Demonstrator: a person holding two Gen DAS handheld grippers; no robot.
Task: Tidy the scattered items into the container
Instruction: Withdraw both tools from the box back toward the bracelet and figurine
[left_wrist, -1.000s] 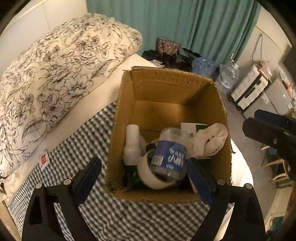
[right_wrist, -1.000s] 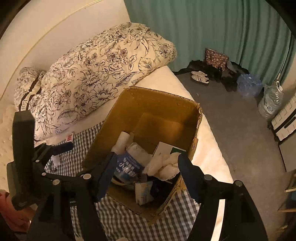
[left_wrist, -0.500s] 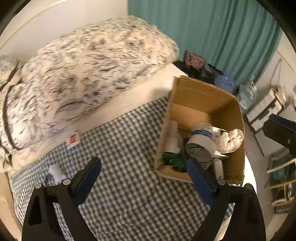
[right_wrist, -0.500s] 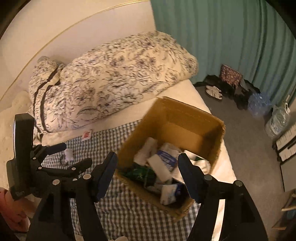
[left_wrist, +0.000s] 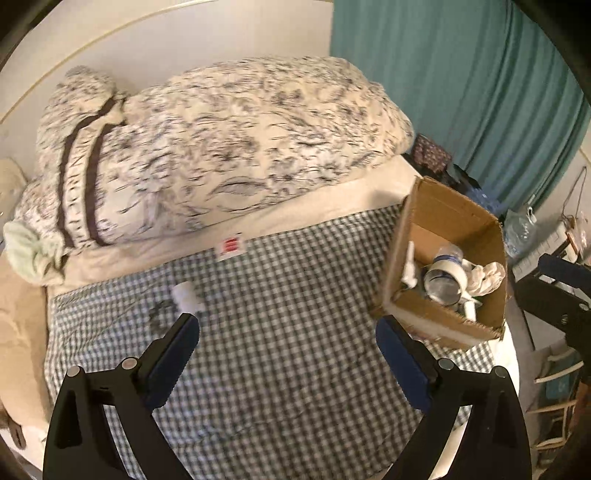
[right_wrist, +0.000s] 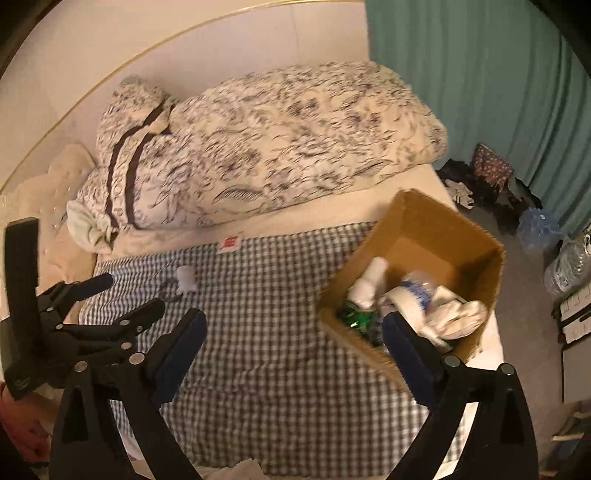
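Two sets of tongs, both mine, hang over the checked blanket on the bed. My left tongs stand wide apart with nothing between them; my right tongs are apart and empty too, their jaws having just been opening.

One cardboard box sits at the blanket's right edge, near the side of the bed. Inside it I count one water bottle, one roll of tape, one white tube-like container, one crumpled white cloth and something green I cannot name.

One small white item lies out on the blanket, well apart from the box, with a dark blurred scrap just beside it; what either is I cannot tell.

As I judge it, the step in hand is fetching that white piece. It sits just beyond my left tongs, so I would use those: come down from above, straddle its short side, close gently, and keep clear of the fabric so the blanket does not bunch or drag.
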